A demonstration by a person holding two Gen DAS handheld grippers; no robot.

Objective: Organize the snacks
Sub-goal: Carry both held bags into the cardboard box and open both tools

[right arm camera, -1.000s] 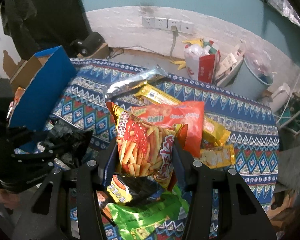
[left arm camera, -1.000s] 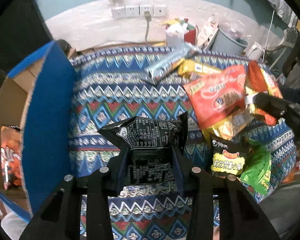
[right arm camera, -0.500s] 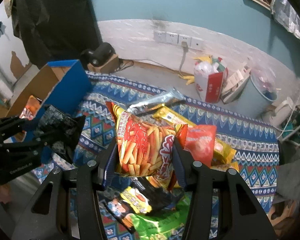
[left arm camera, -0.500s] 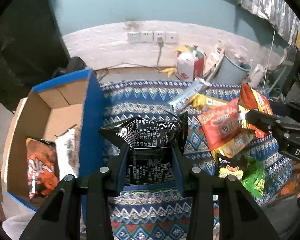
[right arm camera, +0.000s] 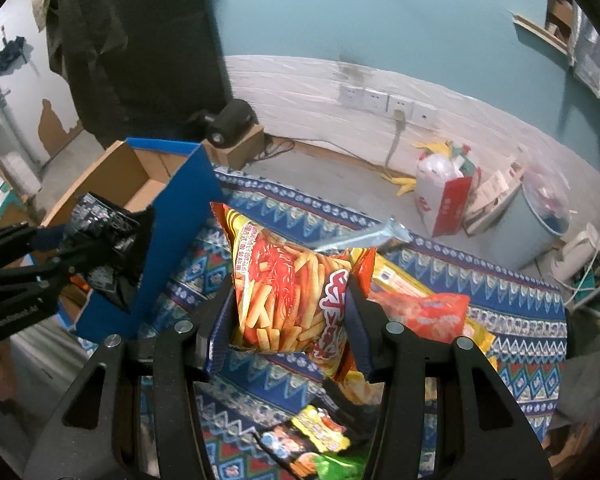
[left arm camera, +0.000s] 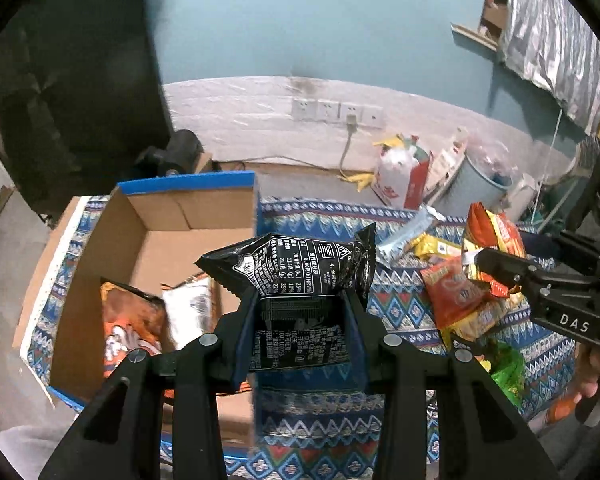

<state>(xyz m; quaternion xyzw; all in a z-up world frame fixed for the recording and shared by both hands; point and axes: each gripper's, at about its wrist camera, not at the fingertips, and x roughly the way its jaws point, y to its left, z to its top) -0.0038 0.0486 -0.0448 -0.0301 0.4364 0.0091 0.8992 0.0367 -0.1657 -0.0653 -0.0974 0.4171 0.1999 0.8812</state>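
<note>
My left gripper (left arm camera: pixel 300 312) is shut on a black snack bag (left arm camera: pixel 296 268) and holds it up beside the blue wall of an open cardboard box (left arm camera: pixel 152 248). The box holds an orange bag (left arm camera: pixel 128 320) and a white bag (left arm camera: pixel 188 308). My right gripper (right arm camera: pixel 288 320) is shut on a red and yellow fries bag (right arm camera: pixel 292 288), held above the patterned cloth (right arm camera: pixel 520 344). The right gripper and its bag also show in the left wrist view (left arm camera: pixel 496 268). The left gripper with the black bag shows in the right wrist view (right arm camera: pixel 96 248), by the box (right arm camera: pixel 176 216).
Loose snacks lie on the cloth: a silver packet (right arm camera: pixel 364 236), a red bag (right arm camera: pixel 424 308), yellow packets (right arm camera: pixel 400 280), a green bag (left arm camera: pixel 508 372) and a dark packet (right arm camera: pixel 304 440). Behind the cloth stand a paper bag (right arm camera: pixel 444 192) and a grey bin (right arm camera: pixel 532 224).
Both grippers have risen with their bags. The left gripper has moved left, so the box's inside shows more fully. The right gripper keeps the fries bag above the cloth.
</note>
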